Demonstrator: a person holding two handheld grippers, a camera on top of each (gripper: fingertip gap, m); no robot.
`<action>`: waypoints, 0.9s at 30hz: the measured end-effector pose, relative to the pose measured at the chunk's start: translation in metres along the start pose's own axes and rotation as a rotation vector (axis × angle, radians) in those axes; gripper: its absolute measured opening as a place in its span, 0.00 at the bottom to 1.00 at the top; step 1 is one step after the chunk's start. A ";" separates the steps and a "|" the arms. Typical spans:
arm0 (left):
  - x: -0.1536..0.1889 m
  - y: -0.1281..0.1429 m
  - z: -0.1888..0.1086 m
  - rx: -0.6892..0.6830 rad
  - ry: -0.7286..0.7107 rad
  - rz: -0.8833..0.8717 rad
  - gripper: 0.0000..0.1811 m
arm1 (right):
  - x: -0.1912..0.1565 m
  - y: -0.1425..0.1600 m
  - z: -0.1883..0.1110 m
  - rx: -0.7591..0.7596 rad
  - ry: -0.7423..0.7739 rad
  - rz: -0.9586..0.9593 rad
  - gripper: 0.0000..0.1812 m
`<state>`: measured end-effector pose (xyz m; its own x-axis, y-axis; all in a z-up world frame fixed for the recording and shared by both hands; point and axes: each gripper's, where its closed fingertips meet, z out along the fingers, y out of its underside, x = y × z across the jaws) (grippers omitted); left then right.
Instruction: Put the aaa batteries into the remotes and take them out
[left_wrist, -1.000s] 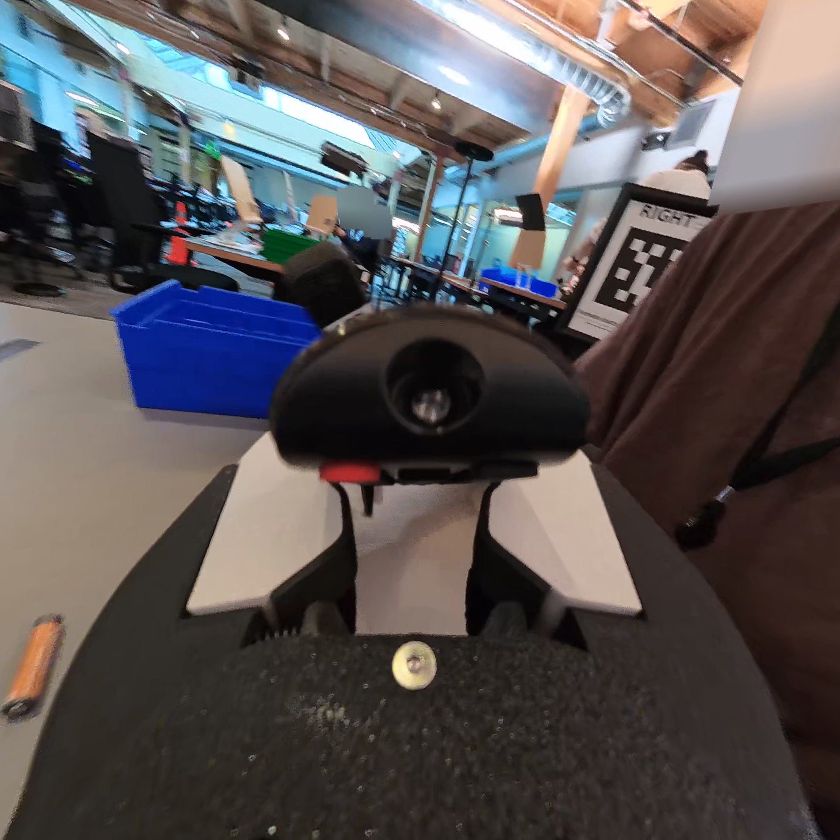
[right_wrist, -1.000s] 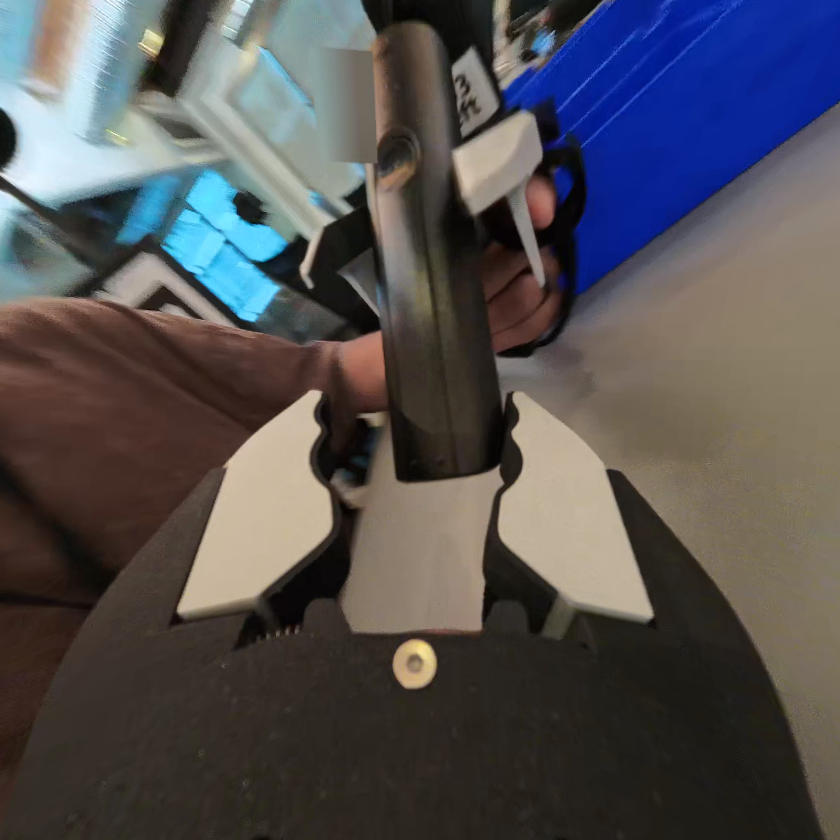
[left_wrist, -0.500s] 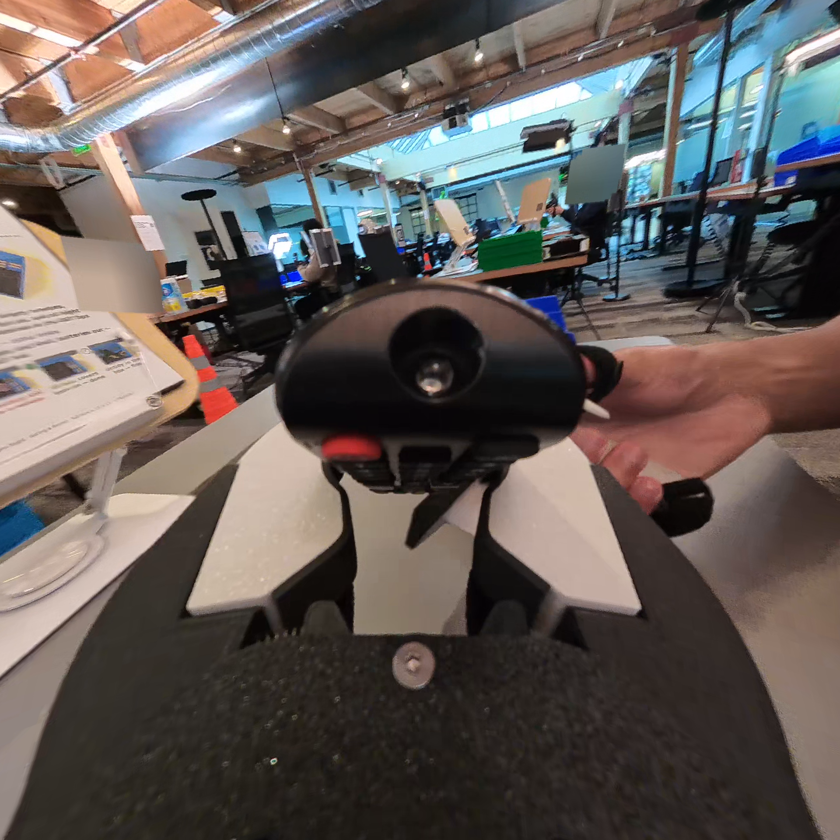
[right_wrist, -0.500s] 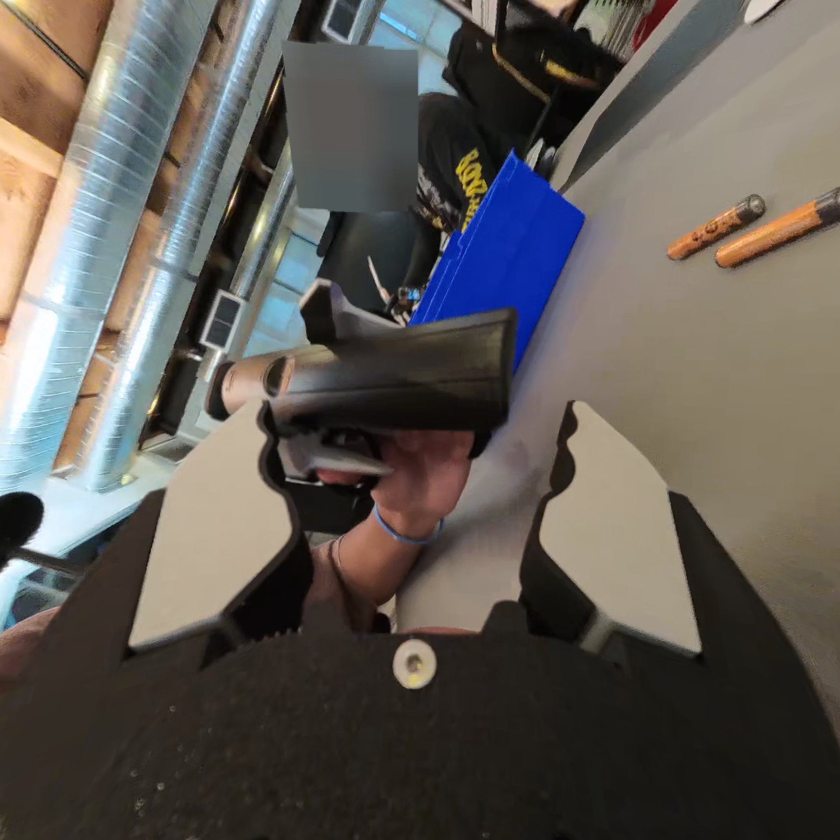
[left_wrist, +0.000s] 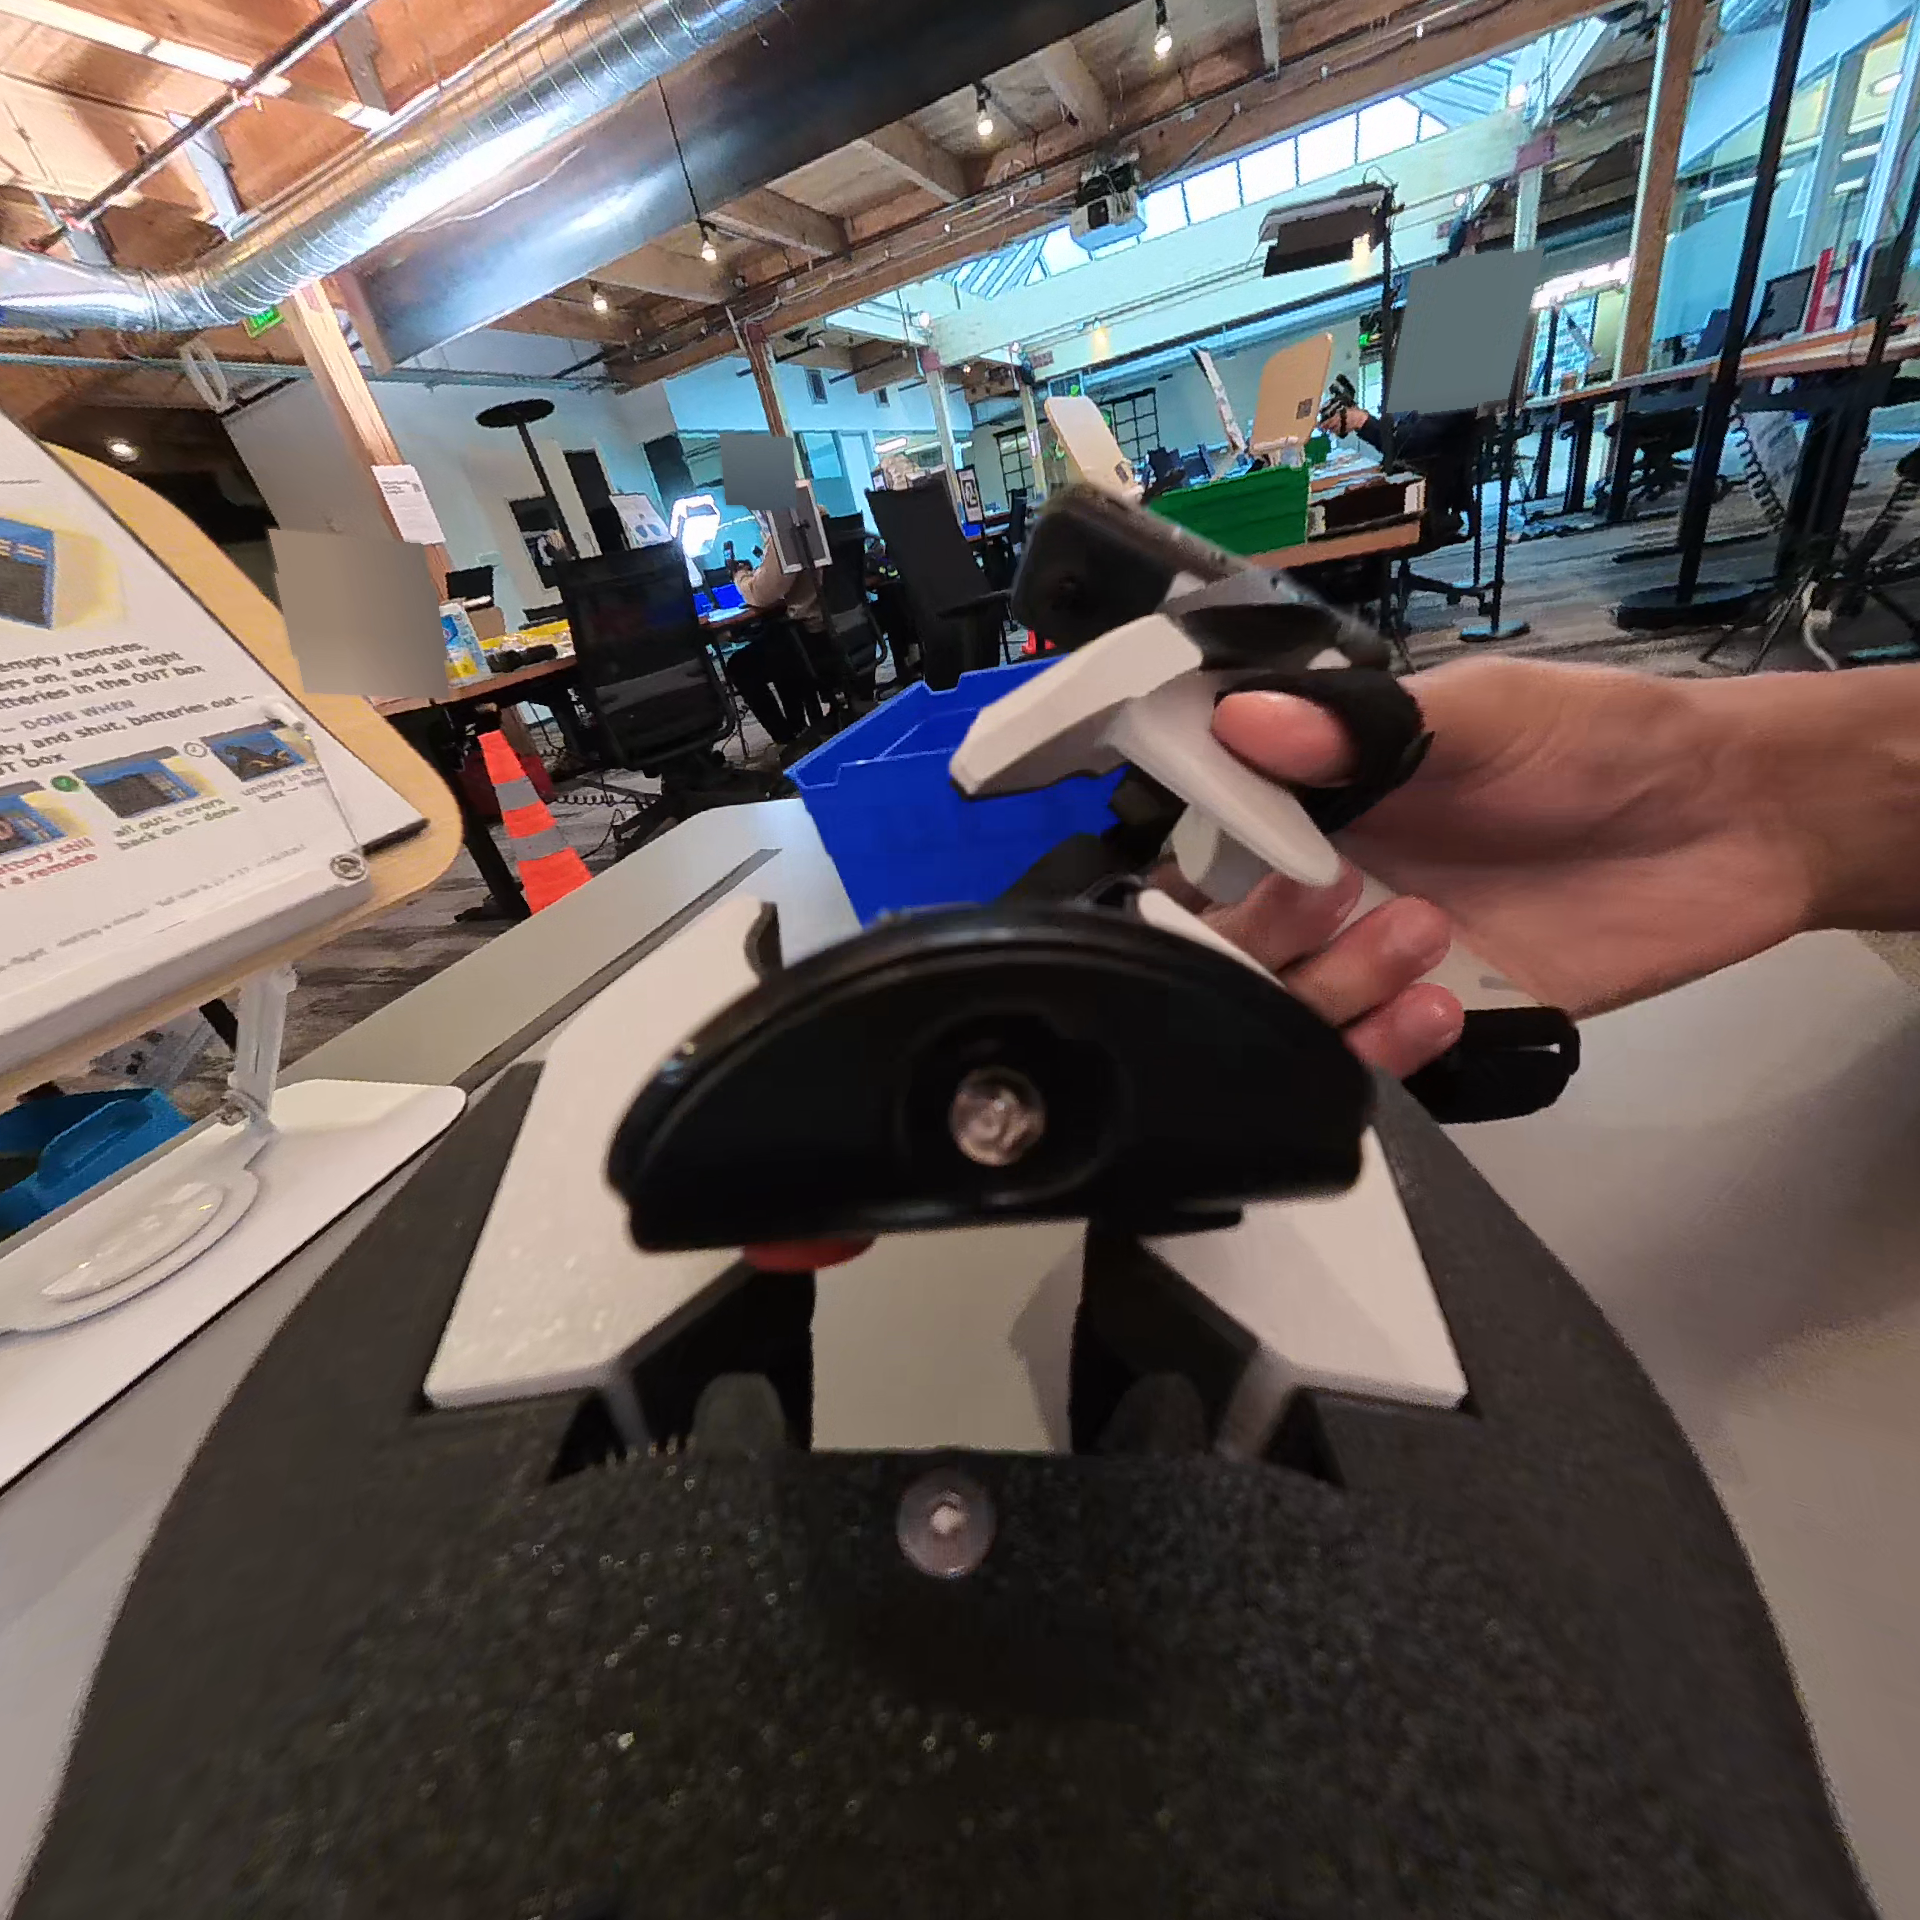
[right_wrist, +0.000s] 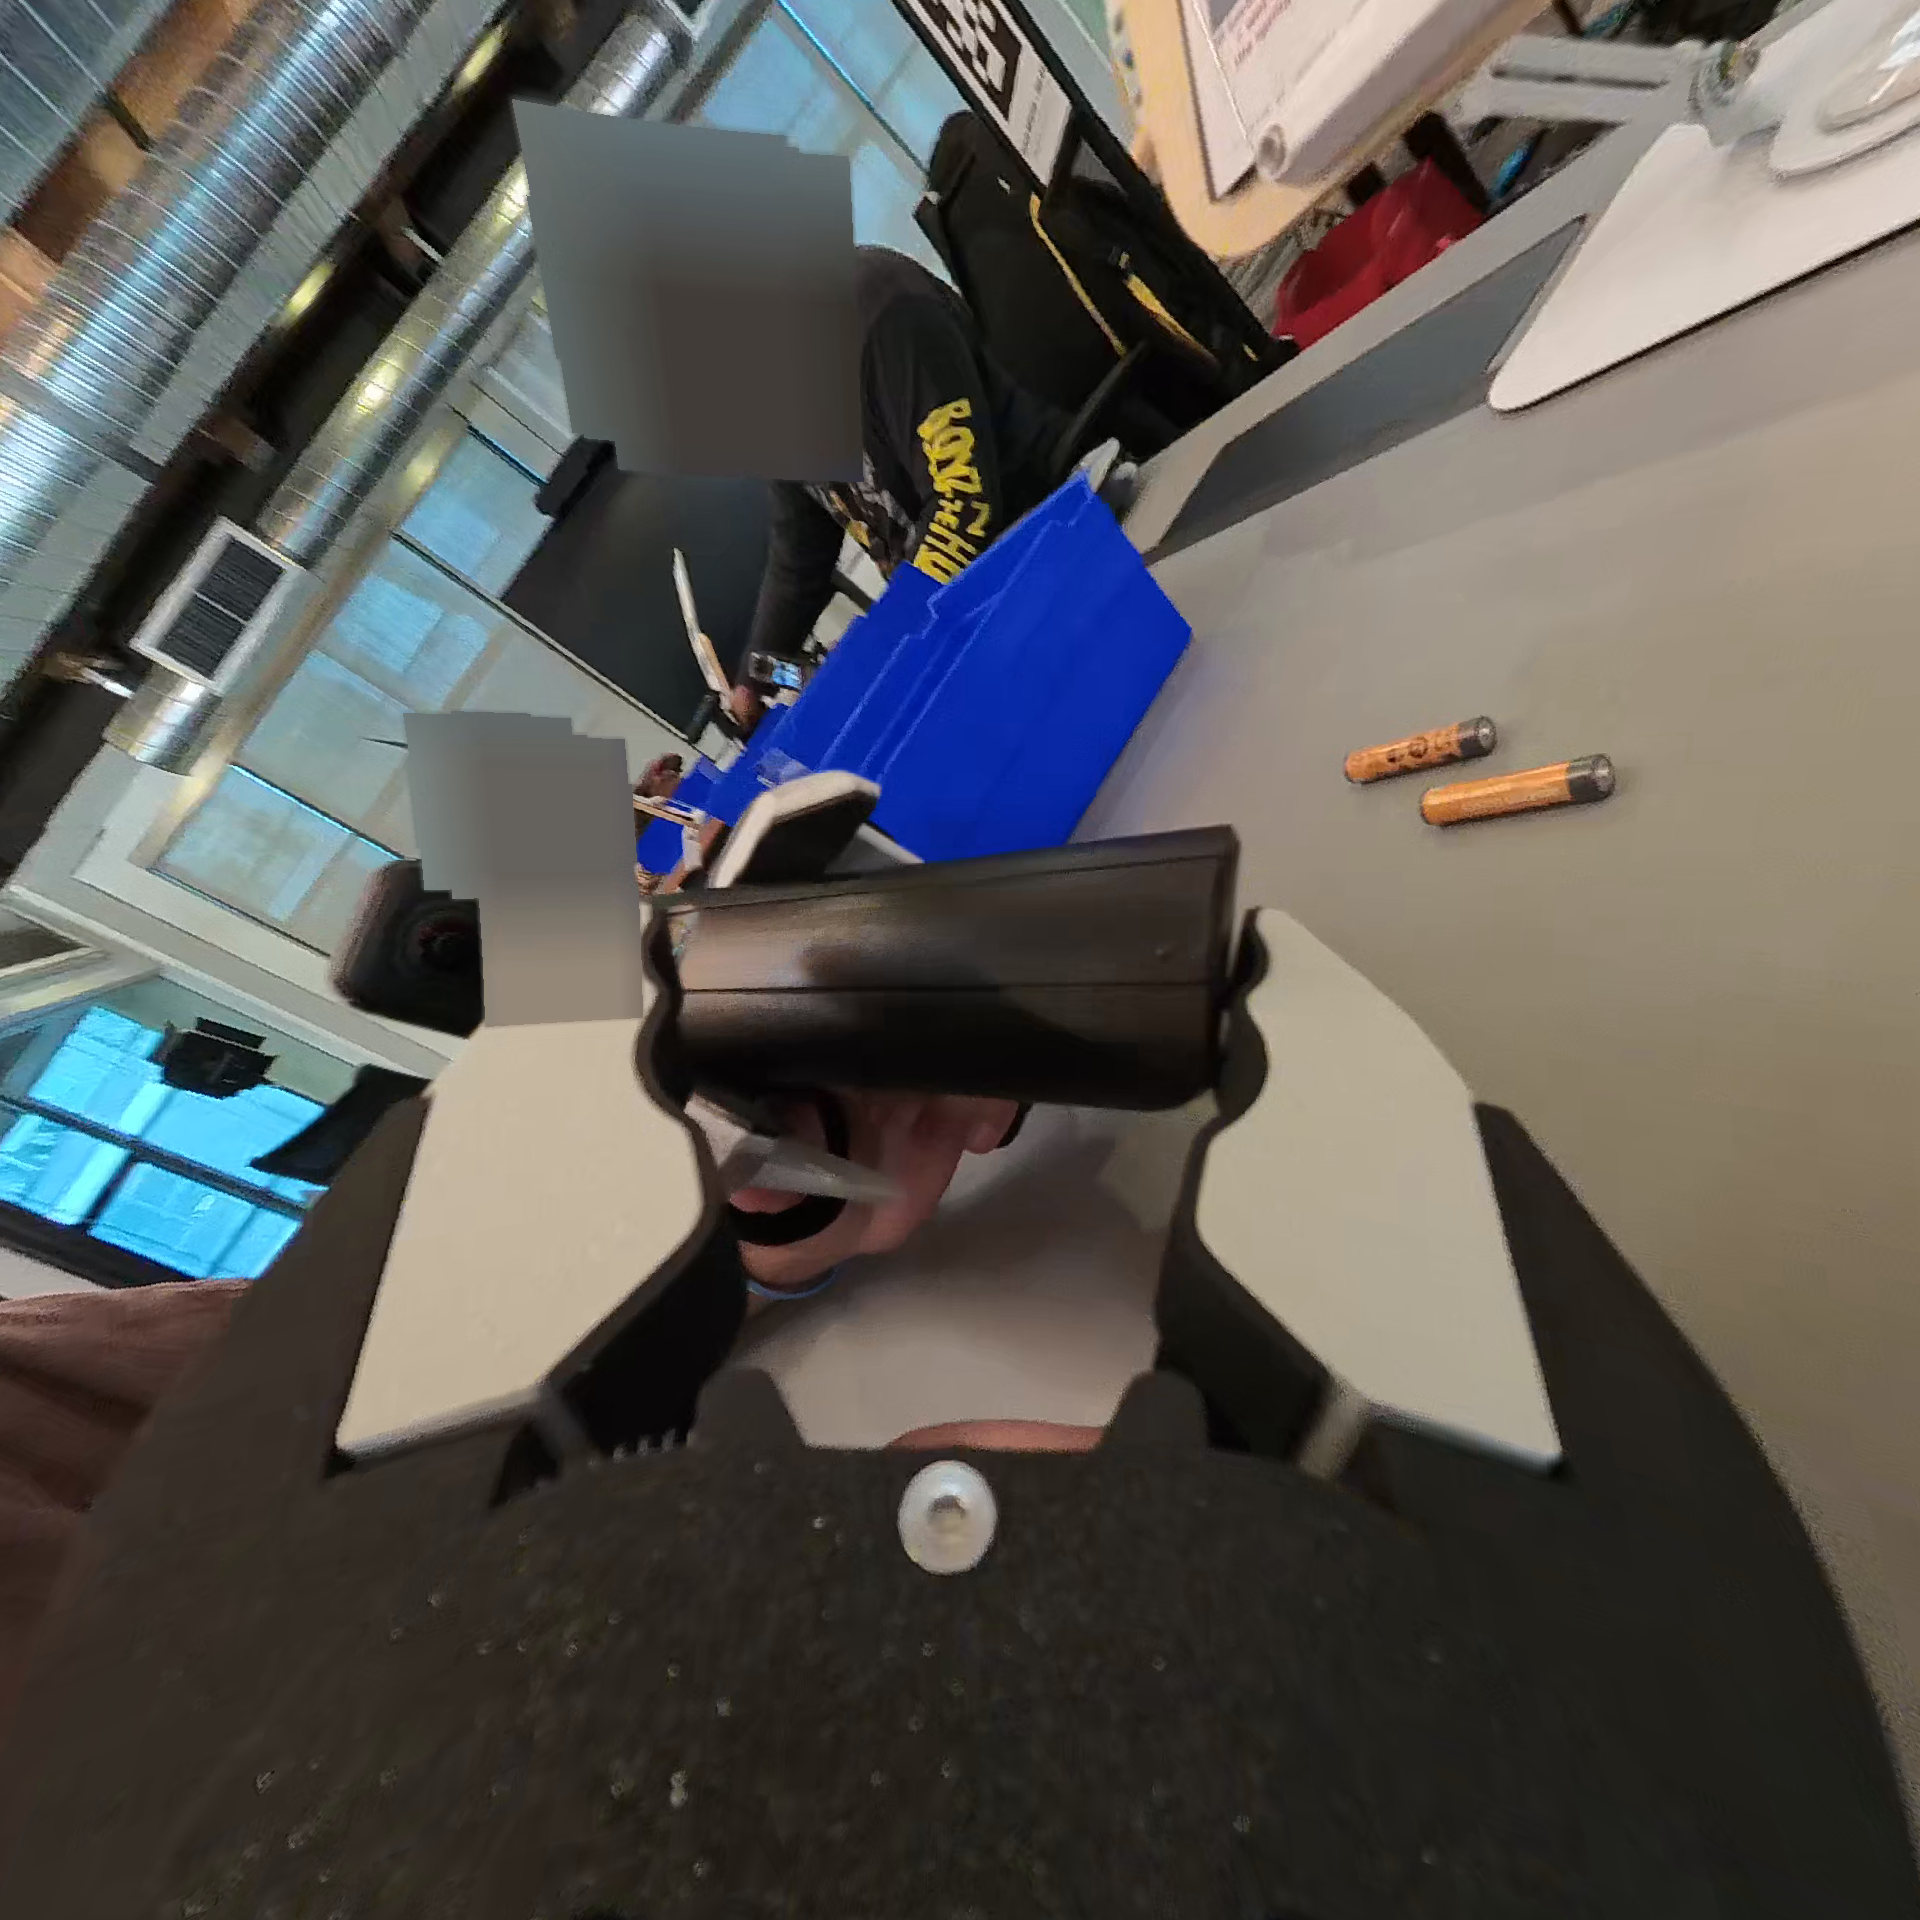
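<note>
My left gripper (left_wrist: 966, 987) is shut on a black remote (left_wrist: 987, 1101), which I see end-on with its round lens facing me. In the right wrist view the same remote (right_wrist: 945, 997) lies crosswise between my right gripper's (right_wrist: 945, 1008) wide-set fingers. Both fingertips press against it, one from each side. Two orange AAA batteries (right_wrist: 1418, 750) (right_wrist: 1517, 790) lie side by side on the grey table (right_wrist: 1662, 1039), to the right of the remote. The hand on the right gripper (left_wrist: 1558, 831) shows behind the remote in the left wrist view.
A blue bin (left_wrist: 914, 821) stands on the table behind the remote and also shows in the right wrist view (right_wrist: 987, 707). An instruction sheet on a stand (left_wrist: 156, 727) with a white base plate (left_wrist: 312, 1122) is at the left. People sit at desks beyond. Only a small space, under 4 cm, lies between the two pairs of fingers.
The right gripper let go of the remote, opened, turned, and now clamps it crosswise. The left gripper swung round with the remote, so the bin and stand came into view.
</note>
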<state>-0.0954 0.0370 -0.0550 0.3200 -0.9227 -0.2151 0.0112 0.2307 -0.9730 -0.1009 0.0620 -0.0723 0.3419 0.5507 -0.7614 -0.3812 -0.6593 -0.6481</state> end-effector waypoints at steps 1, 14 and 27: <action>-0.001 -0.003 -0.001 0.012 -0.001 -0.009 0.34 | -0.002 -0.002 -0.002 0.014 -0.036 0.020 0.50; 0.011 -0.014 -0.001 0.043 -0.036 0.083 0.33 | -0.018 0.002 0.000 0.121 -0.556 0.760 0.19; -0.008 0.001 -0.002 -0.064 -0.094 0.019 0.43 | 0.019 -0.048 -0.044 0.215 -0.138 0.316 0.14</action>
<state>-0.0996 0.0443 -0.0541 0.4068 -0.8847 -0.2275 -0.0551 0.2249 -0.9728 -0.0384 0.0819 -0.0555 0.0661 0.4116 -0.9090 -0.6249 -0.6931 -0.3593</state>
